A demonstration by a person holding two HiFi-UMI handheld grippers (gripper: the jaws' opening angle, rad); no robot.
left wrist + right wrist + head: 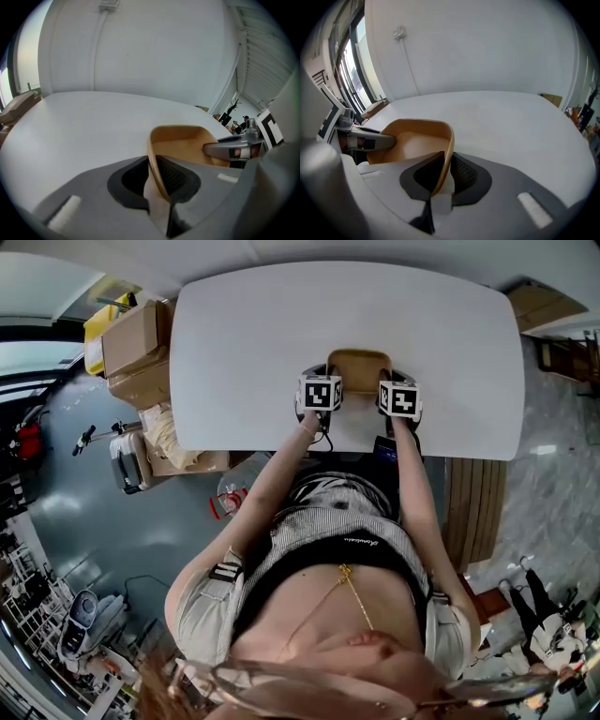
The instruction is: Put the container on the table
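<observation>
A tan, open-topped container point(357, 365) is at the near edge of the white table point(262, 334), between my two grippers. My left gripper point(319, 405) is shut on the container's left wall point(157, 161), one jaw inside and one outside. My right gripper point(399, 407) is shut on the right wall point(446, 154) the same way. The container point(185, 143) looks empty inside point(415, 140). Whether its base touches the table I cannot tell.
Cardboard boxes point(136, 348) and a suitcase point(127, 460) stand on the floor left of the table. Another box point(539, 306) sits at the right. The person stands against the table's near edge point(281, 451). A white wall point(487, 51) rises beyond the table.
</observation>
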